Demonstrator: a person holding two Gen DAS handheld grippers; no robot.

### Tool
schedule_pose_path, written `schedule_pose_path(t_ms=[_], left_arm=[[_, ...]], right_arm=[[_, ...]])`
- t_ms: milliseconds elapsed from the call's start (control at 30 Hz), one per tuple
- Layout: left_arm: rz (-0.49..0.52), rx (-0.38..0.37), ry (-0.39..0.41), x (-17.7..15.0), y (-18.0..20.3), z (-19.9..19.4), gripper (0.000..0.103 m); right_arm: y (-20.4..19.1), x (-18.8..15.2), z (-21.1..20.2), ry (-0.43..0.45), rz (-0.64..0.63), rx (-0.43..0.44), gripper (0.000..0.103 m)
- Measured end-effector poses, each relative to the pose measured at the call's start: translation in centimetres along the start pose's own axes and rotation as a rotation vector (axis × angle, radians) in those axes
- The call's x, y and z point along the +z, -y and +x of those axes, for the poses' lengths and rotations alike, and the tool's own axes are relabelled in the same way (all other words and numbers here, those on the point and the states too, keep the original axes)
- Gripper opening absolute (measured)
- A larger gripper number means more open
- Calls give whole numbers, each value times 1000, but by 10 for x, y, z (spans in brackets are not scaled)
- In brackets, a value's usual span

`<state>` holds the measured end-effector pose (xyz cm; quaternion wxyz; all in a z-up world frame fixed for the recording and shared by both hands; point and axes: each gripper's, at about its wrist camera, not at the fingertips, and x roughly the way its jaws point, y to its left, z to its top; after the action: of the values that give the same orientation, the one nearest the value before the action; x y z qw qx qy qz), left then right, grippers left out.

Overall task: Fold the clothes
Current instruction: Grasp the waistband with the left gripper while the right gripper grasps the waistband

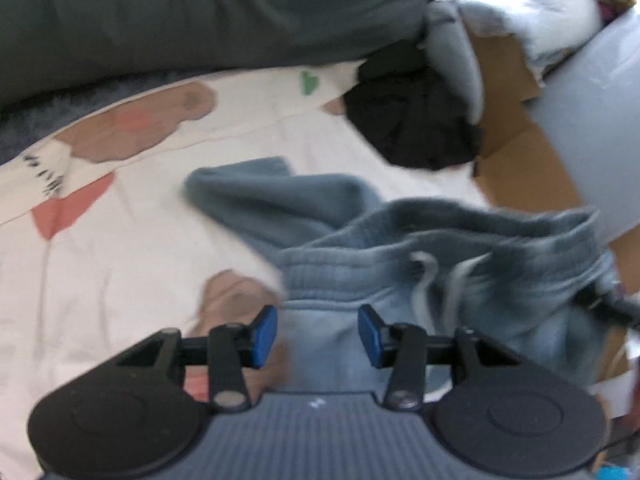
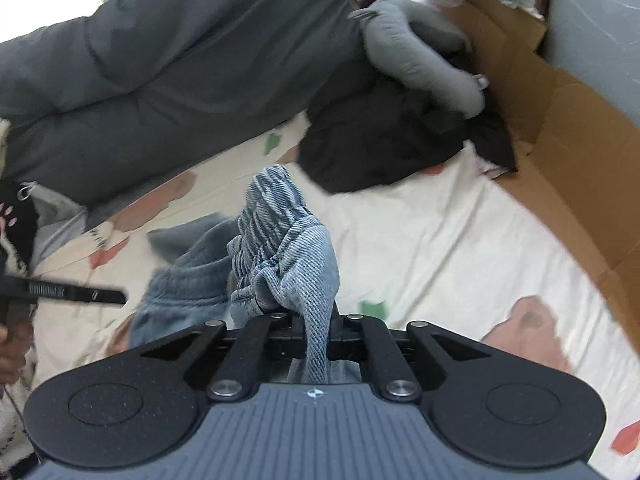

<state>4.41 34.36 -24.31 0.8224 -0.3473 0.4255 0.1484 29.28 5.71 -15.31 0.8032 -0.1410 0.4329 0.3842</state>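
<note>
Light blue sweatpants (image 1: 400, 276) with a grey drawstring lie crumpled on the patterned white sheet (image 1: 120, 248). One leg trails off to the upper left. My left gripper (image 1: 318, 334) hovers open just over the waistband area, blue pads (image 1: 266, 334) apart with fabric below them, nothing clamped. In the right wrist view my right gripper (image 2: 312, 330) is shut on a bunched fold of the blue sweatpants (image 2: 280, 236), which rises up out of the jaws. The left gripper's black body (image 2: 60, 292) shows at the left edge there.
A dark grey duvet (image 1: 200, 12) runs along the far side. A black garment (image 2: 380, 140) and a grey stuffed cushion (image 2: 420, 52) lie at the back right, beside a cardboard box (image 2: 560, 128). A hand (image 2: 12, 344) shows at the left edge.
</note>
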Motion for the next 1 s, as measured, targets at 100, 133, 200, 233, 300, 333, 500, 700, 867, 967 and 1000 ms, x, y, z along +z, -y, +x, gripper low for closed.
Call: schedule_pose_path(t_ms=[100,133,200,233,300,333,500,700,867,967,1000], left_arm=[[-3,10,-14,-5,-10,13,46],[-6,3,-18,-7,-12,17,46],[-10,-42,-9,-9,-17,24,47],[-12,-77,5,-9,-20,28,50],[1,-112,13,-9,-24,38,52],[11,-121,12,-9,-25,44,53],[14,-174,-9,-5,-35,63,57],[25,-258,-45,-1,-34,83,64],[-11,-344,-64,-1,-33,103,65],[-26,-400,-65,-1,-29,105,48],[-31,-413,-64,-2,-28,104,43]], right_arm=[[16,13,5,-7,-26,-21,5],[21,17,8,-12,-36,-28,5],[32,25,17,-24,-50,-39,5],[38,29,23,-33,-49,-43,5],[49,36,35,-51,-45,-52,5],[53,39,41,-60,-44,-58,5],[71,47,69,-109,-50,-78,5],[88,48,102,-170,-41,-98,5],[108,43,131,-225,10,-95,7],[115,38,146,-251,27,-106,9],[115,36,148,-255,30,-113,9]])
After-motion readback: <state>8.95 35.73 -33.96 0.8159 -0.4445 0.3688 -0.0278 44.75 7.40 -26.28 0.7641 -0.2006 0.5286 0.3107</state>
